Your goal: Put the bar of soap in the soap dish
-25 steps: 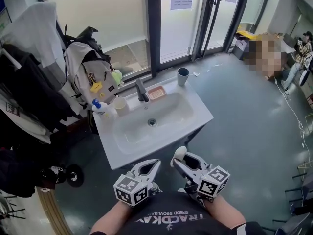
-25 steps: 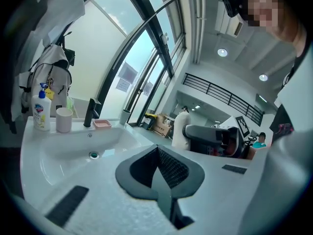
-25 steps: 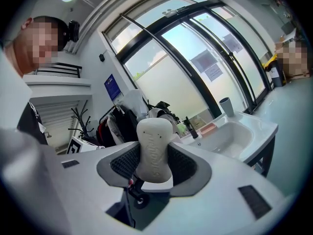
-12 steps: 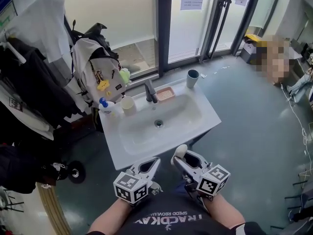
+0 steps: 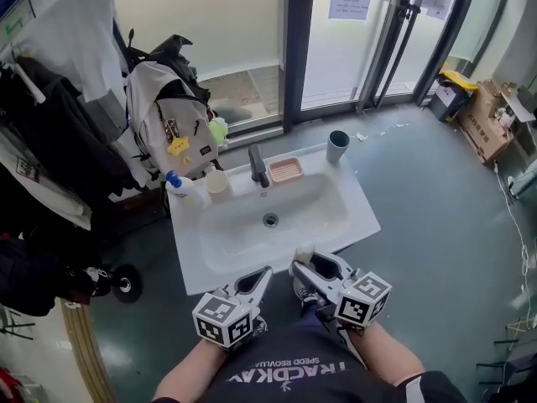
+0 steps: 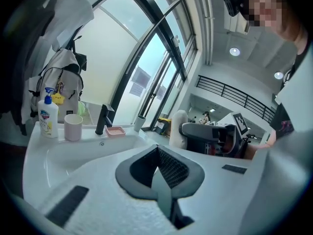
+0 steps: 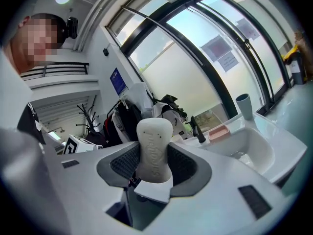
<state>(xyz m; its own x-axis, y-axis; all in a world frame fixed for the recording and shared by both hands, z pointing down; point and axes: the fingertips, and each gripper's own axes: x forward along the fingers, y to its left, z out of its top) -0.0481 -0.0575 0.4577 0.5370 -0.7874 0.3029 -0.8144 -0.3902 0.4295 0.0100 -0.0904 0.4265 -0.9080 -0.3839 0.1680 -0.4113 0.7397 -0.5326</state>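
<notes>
A white bar of soap [image 7: 153, 136] stands upright between the jaws of my right gripper [image 7: 152, 164], which is shut on it. In the head view the right gripper [image 5: 305, 264] holds the soap [image 5: 304, 252] just above the front edge of the white sink [image 5: 201, 263]. The pink soap dish [image 5: 286, 170] sits on the sink's back ledge, right of the black faucet [image 5: 258, 164]. That soap dish [image 7: 218, 131] looks small and far ahead in the right gripper view. My left gripper [image 5: 261, 276] is shut with nothing in it, beside the right one. Its jaws [image 6: 157, 152] meet in the left gripper view, where the soap dish [image 6: 116, 130] is also visible.
A teal cup [image 5: 338, 146] stands at the sink's back right corner. A white cup [image 5: 216, 180] and a soap bottle [image 5: 178, 188] stand at the back left. Coats and a backpack [image 5: 164, 124] hang to the left. Glass doors [image 5: 352, 32] rise behind the sink.
The sink has come closer to both grippers in the head view. The right gripper's soap now reaches the sink's front edge. Neither gripper's hold has changed.
</notes>
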